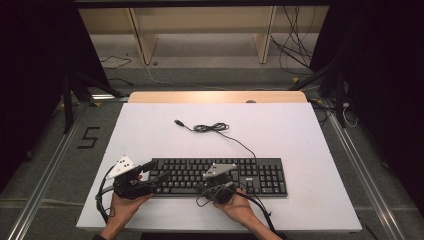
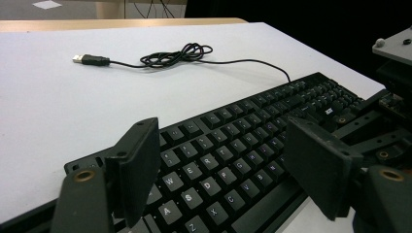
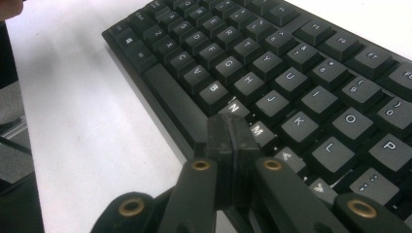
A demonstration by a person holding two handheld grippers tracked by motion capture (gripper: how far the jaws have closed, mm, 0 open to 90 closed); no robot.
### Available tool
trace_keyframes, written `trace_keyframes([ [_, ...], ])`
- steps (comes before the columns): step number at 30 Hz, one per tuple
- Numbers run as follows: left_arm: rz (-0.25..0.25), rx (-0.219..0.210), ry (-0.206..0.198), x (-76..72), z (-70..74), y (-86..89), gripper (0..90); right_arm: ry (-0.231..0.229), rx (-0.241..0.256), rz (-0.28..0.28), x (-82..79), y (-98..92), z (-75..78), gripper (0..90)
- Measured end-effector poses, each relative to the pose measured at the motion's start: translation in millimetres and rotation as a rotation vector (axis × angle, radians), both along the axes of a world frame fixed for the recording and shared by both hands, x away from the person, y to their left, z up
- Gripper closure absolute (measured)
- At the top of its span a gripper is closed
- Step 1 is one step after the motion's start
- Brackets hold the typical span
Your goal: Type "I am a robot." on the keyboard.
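Note:
A black keyboard lies at the front of the white table, its thin cable running back to a loose coil and a USB plug. My left gripper hovers over the keyboard's left end. In the left gripper view it is open, with the letter keys showing between the wide-apart jaws. My right gripper is at the keyboard's front edge near the middle. In the right gripper view it is shut on nothing, its tips just above the N and M keys.
The coil and USB plug lie on bare table behind the keyboard. The right gripper's grey plate shows at the far right of the left gripper view. A wooden strip runs along the table's back edge, with floor cables beyond.

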State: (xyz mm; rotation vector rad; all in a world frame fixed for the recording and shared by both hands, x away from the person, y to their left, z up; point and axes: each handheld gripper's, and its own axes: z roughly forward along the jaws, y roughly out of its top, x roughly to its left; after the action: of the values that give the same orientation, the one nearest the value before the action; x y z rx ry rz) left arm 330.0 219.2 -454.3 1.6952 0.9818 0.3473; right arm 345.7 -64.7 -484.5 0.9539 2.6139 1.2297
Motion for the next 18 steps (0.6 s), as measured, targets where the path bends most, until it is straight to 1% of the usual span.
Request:
trace_keyframes([
  [4, 0.001, 0.001, 0.001, 0.1, -0.2, 0.2, 29.1, -0.021, -0.015, -0.004, -2.6, 1.9, 0.0, 90.0],
  [8, 0.005, 0.004, 0.002, 0.3, -0.3, 0.7, 29.1, -0.013, -0.011, -0.007, -1.7, 1.2, 0.5, 90.0],
  [11, 0.006, 0.003, 0.005, 0.7, -0.5, 1.4, 29.2, 0.001, 0.019, -0.018, -0.3, -1.6, 2.2, 90.0],
  [15, 0.009, 0.002, 0.011, 1.4, -1.1, 1.6, 29.1, -0.009, 0.064, -0.034, 0.3, -7.2, 8.8, 87.4],
  [18, 0.01, 0.002, 0.013, 1.4, -1.0, 1.3, 29.1, -0.015, 0.077, -0.045, 1.0, -11.5, 11.3, 84.9],
])
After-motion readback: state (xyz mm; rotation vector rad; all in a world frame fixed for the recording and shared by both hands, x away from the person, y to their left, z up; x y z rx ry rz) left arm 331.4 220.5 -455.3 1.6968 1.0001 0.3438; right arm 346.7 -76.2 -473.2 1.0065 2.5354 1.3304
